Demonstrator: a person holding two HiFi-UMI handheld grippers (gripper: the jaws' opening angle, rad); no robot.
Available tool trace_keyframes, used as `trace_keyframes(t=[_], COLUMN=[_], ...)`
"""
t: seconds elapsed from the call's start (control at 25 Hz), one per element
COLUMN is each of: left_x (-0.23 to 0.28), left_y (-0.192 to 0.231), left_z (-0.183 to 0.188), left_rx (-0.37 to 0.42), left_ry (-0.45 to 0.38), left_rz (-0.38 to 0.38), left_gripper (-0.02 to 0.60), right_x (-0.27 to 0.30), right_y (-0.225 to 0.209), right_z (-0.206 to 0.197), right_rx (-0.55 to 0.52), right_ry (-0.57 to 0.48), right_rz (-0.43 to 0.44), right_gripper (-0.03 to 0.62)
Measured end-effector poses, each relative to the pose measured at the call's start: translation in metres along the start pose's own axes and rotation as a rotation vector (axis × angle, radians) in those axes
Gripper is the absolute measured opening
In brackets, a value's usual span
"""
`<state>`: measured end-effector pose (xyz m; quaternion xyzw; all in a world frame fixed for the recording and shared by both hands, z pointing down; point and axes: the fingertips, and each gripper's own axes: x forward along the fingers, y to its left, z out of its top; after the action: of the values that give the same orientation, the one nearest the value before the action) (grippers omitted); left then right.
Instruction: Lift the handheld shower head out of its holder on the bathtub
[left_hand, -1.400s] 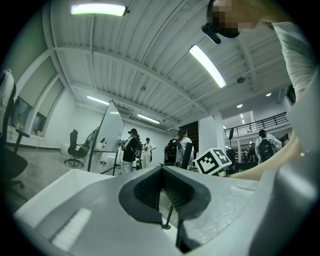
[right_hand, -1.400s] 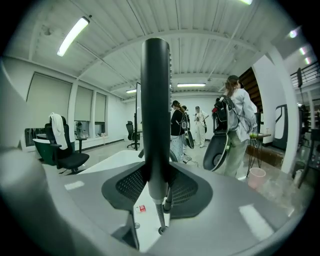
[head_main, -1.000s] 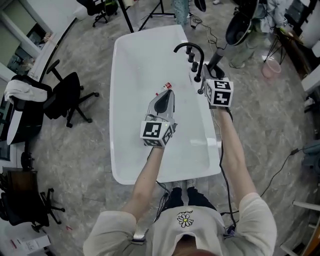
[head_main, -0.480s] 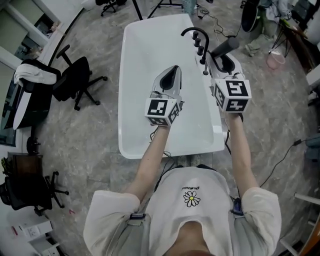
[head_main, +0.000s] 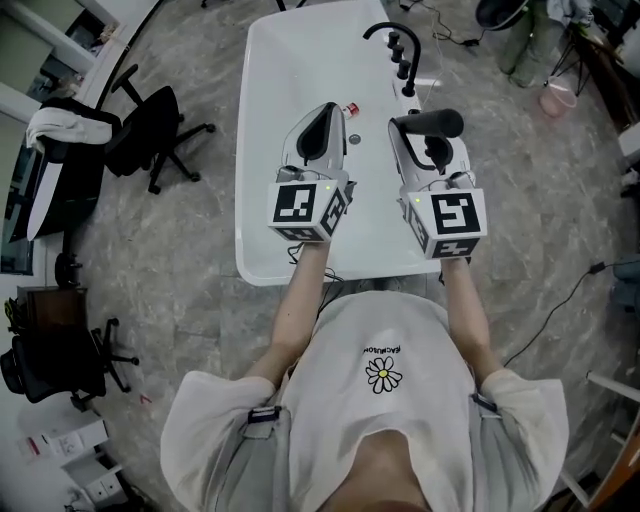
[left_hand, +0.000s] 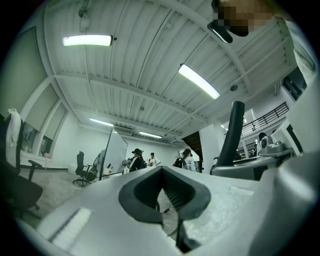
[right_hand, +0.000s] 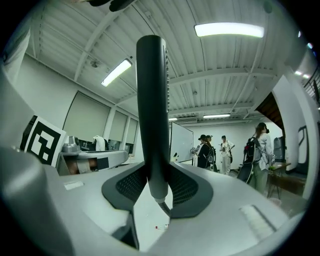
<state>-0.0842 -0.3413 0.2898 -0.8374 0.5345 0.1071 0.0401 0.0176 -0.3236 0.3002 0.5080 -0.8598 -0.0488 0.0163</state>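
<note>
Both forearms reach forward over the white bathtub (head_main: 262, 150). The right gripper (head_main: 428, 140) fingers clench the black handheld shower head (head_main: 447, 122) above the tub's right rim. The left gripper (head_main: 334, 110) fingers are pressed together, empty. Office chairs (head_main: 150, 150) stand on the grey floor (head_main: 170, 270).

Grey marbled floor (head_main: 180, 320), black office chairs (head_main: 150, 150), ceiling strip lights (left_hand: 87, 40)

Operator and handheld rig, appearance.
Pale short-sleeved T-shirt (head_main: 340, 440), small daisy print (head_main: 383, 373) on chest. Left gripper (head_main: 327, 108) and right gripper (head_main: 427, 138): light grey shells, dark ribbed pads (right_hand: 184, 188), black-and-white square-marker cubes (head_main: 303, 208).
</note>
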Motion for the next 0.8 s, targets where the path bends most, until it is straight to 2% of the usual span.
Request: trace_keyframes(t=[0.2,0.36,0.8], left_x=[-0.009,-0.007,0.013], left_y=[-0.002,-0.002,-0.019], left_z=[-0.016,-0.024,-0.026], left_rx=[0.011,0.008,-0.005], left_ry=[0.037,0.052,0.048], left_rz=[0.004,0.002,-0.039], left_gripper=[0.000,0.001,0.001], right_x=[-0.007,-0.006,-0.011], right_y=[0.001,-0.006,-0.032], right_z=[-0.011,-0.014,-0.026], right_rx=[0.051,0.044,0.054], right_ry=[-0.003,-0.001,0.024], right_rz=[-0.014,-0.035,-0.081], right_gripper=[0.153,0.153,0.152])
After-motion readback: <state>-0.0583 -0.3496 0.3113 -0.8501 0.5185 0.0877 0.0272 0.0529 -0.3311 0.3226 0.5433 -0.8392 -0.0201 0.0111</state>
